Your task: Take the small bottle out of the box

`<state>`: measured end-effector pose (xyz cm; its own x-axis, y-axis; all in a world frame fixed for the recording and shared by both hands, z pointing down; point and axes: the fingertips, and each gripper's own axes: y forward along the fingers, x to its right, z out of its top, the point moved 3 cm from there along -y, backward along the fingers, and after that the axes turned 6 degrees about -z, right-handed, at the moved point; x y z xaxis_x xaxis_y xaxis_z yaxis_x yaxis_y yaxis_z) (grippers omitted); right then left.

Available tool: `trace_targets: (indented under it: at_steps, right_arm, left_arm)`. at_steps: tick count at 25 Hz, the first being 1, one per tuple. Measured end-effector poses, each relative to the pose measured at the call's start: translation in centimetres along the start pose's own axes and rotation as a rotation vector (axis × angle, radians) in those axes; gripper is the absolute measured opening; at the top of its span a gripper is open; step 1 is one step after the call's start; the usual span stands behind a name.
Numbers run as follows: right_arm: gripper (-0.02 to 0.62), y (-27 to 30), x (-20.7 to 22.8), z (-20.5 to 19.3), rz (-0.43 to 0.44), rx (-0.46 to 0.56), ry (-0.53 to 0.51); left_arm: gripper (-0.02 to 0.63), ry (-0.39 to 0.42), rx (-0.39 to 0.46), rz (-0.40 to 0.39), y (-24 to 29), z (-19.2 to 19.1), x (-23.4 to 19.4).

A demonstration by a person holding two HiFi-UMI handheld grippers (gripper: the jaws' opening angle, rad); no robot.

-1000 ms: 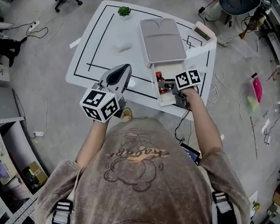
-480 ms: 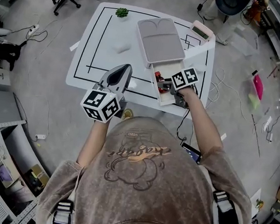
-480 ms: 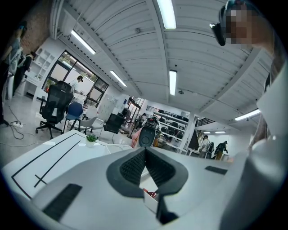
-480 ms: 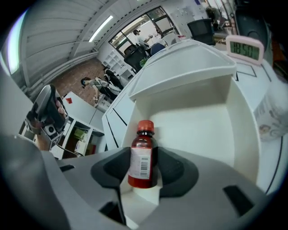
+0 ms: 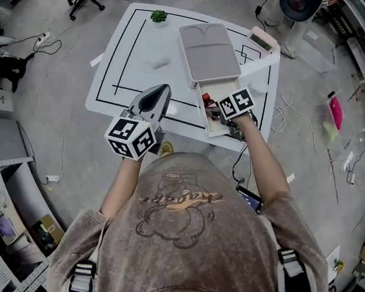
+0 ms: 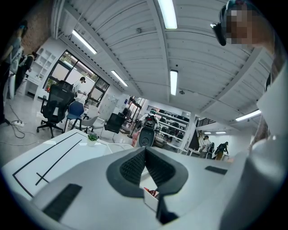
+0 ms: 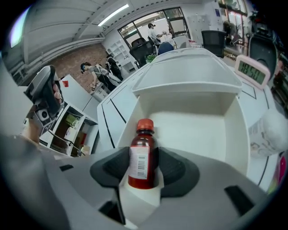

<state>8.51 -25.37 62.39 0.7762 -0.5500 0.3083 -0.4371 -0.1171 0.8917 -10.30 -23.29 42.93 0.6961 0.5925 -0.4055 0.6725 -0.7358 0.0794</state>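
The small bottle (image 7: 141,155), dark red with a red cap and a white barcode label, stands upright at the near end of the open white drawer (image 7: 198,130) of the box (image 5: 206,44). My right gripper (image 7: 143,168) has both pads against the bottle's sides, and its jaws are opening a little. In the head view the right gripper (image 5: 219,113) reaches into the drawer (image 5: 222,90) from the table's near edge, beside the bottle's red (image 5: 207,100). My left gripper (image 5: 156,97) is raised over the table's front edge; in its own view the left gripper (image 6: 145,155) is shut with nothing in it.
The box stands on a white table (image 5: 129,65) marked with black lines. A pink clock (image 5: 263,42) stands right of the box and a small potted plant (image 5: 161,15) at the far edge. A small white object (image 5: 159,62) lies mid-table. Cables and chairs surround the table.
My right gripper has shifted slightly left inside the drawer, with the bottle between its jaws. The left gripper has stayed where it was.
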Motion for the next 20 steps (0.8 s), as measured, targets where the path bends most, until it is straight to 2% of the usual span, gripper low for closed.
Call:
trace_targets:
  at_steps: [6,10,15,20]
  right_arm:
    - [0.201,0.0,-0.2,0.1,-0.001,-0.002,0.014]
    - [0.199,-0.8,-0.3,0.7,-0.006,0.034,0.026]
    - [0.198,-3.7,-0.5,2.3,-0.031,0.128,0.011]
    - [0.199,-7.7,-1.1,4.2,-0.060,0.278,0.001]
  left_arm:
    - [0.008,-0.004,-0.001,0.002,-0.5,0.1,-0.3]
    - [0.008,-0.005,0.000,-0.003,-0.4,0.1,-0.5]
    - [0.008,-0.003,-0.001,-0.026,-0.1,0.3,-0.3]
    - [0.008,0.001,-0.013,-0.067,1.0,0.3,0.3]
